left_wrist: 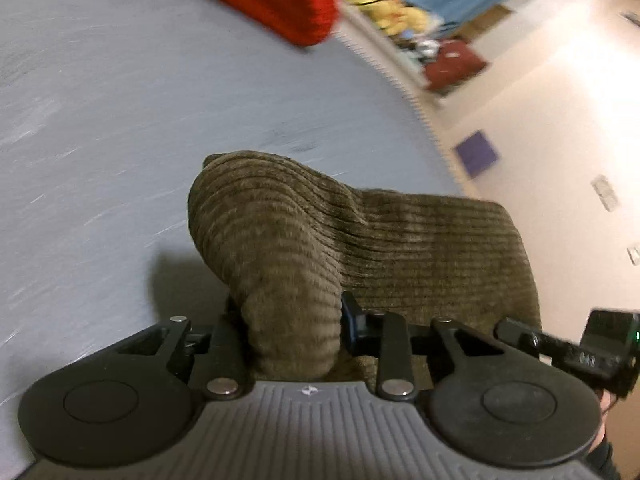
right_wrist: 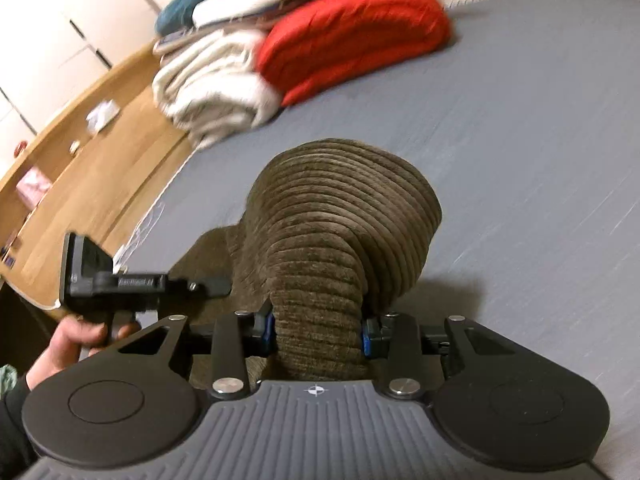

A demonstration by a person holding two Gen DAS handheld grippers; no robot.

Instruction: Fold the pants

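We saw the grey bed (right_wrist: 520, 128) filling most of both views, its surface bare around the middle. At about eleven o'clock in the right wrist view lay a stack of folded laundry: a red blanket (right_wrist: 352, 28) on the bed, cream blankets (right_wrist: 212, 88) just beside it, and white and teal pieces above, too blurred to tell apart. A wooden floor (right_wrist: 100, 152) ran along the bed's edge at nine o'clock.

The brown corduroy pants (left_wrist: 360, 248) lay bunched near the bed's edge, lifted into two humps where we held them.

Our left gripper (left_wrist: 294, 332) pointed downward toward the bed, its fingers clamped on a thick roll of the pants' fabric, which bulged up at twelve o'clock. Our right gripper (right_wrist: 318, 332) was tilted down likewise, its blue-padded fingers (right_wrist: 366, 338) pressed against a ribbed fold of the pants that rose between them.

At eight o'clock in the right wrist view, our left hand (right_wrist: 76, 340) gripped the other tool's handle, a dark sleeve behind it.
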